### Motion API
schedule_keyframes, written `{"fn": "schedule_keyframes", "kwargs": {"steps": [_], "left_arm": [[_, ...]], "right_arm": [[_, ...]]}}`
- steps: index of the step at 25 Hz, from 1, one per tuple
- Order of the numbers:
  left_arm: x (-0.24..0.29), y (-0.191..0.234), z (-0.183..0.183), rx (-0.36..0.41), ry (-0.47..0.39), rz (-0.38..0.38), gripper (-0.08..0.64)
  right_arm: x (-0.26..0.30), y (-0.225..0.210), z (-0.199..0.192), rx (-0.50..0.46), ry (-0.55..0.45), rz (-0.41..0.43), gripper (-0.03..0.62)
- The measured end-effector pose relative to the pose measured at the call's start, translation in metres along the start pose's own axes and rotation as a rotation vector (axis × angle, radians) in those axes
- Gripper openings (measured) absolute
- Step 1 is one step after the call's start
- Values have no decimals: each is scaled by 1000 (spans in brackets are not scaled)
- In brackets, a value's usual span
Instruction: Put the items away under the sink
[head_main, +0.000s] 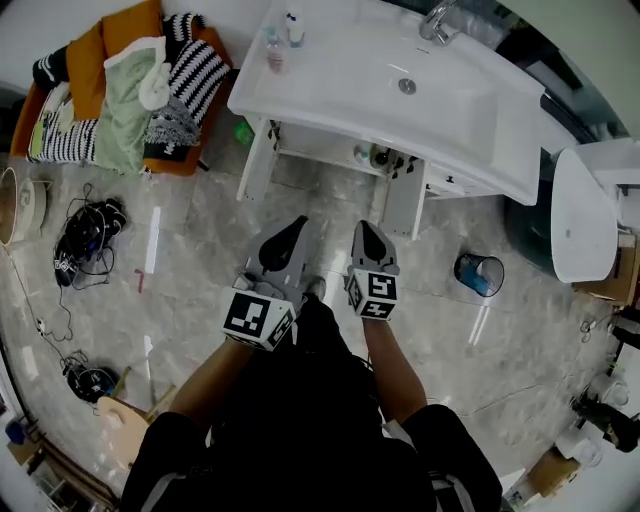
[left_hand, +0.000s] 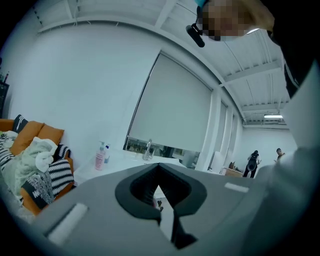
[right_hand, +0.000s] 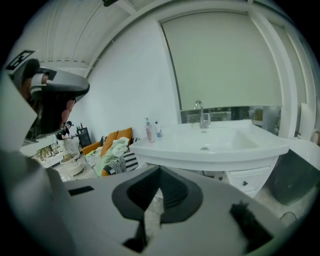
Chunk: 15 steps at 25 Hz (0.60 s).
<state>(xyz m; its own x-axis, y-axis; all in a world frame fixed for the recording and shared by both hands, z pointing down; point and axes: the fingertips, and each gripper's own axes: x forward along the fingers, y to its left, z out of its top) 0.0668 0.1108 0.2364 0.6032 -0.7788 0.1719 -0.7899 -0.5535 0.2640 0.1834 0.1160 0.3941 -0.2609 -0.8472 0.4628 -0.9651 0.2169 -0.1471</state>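
Both grippers are held side by side above the grey floor, pointing toward the white sink (head_main: 330, 90). My left gripper (head_main: 297, 222) is shut and holds nothing; in its own view the jaws (left_hand: 159, 165) meet at the tips. My right gripper (head_main: 364, 228) is also shut and empty, tips together (right_hand: 159, 169). A pink bottle (head_main: 275, 50) and a clear bottle (head_main: 294, 28) stand on the sink's left corner. Under the sink the cabinet doors (head_main: 256, 160) hang open, and small items (head_main: 375, 156) sit on the shelf inside. A green object (head_main: 243, 131) lies on the floor by the left door.
An orange sofa (head_main: 120, 90) heaped with clothes stands at far left. A small bin with a blue liner (head_main: 479, 274) sits on the floor at right, beside a white fixture (head_main: 585, 215). Cables (head_main: 88, 230) lie on the floor at left.
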Motion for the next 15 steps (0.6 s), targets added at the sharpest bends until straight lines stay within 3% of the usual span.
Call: {"fn": "schedule_keyframes", "kwargs": {"steps": [6,15], "left_arm": [[-47,-22,28,32,-23,-18,7],[-87,-16,45,35,-36,-25,7]], "right_arm": [[-54,41,44,-97,-54,66,15],[-103,73,87,-12,-135,60,15]]}}
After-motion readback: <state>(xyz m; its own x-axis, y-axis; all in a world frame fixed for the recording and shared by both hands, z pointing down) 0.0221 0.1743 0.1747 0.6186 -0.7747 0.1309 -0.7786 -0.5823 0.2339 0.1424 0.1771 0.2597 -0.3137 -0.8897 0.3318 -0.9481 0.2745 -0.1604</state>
